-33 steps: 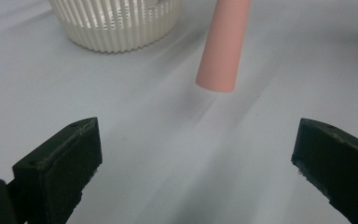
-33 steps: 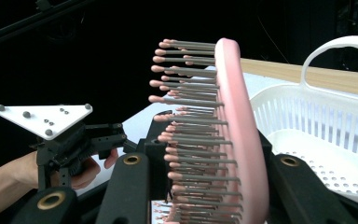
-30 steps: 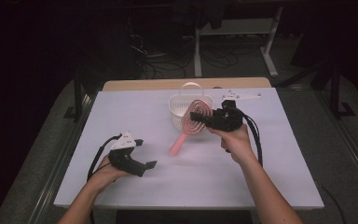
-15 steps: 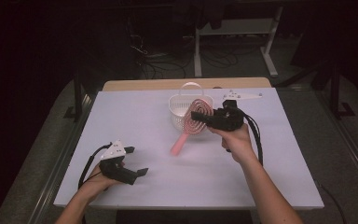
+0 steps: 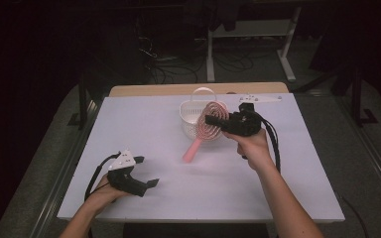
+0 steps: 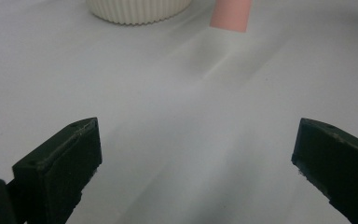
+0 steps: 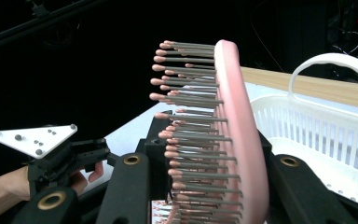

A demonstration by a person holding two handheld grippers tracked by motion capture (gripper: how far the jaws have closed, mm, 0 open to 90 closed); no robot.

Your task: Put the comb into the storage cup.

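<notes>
White sheeting covers the table [image 5: 297,198], with a dark room and cables on the floor behind it. At the table's near left, the left gripper [image 5: 149,184] rests low, jaws spread wide with nothing between them. The right gripper [image 5: 213,119] is clamped on the head of a pink hairbrush [image 5: 209,126]; its bristles are grey pins with pink tips, and its handle slants down toward the table. Just behind the brush stands a white slatted plastic basket [image 5: 191,110] with an arched handle.
</notes>
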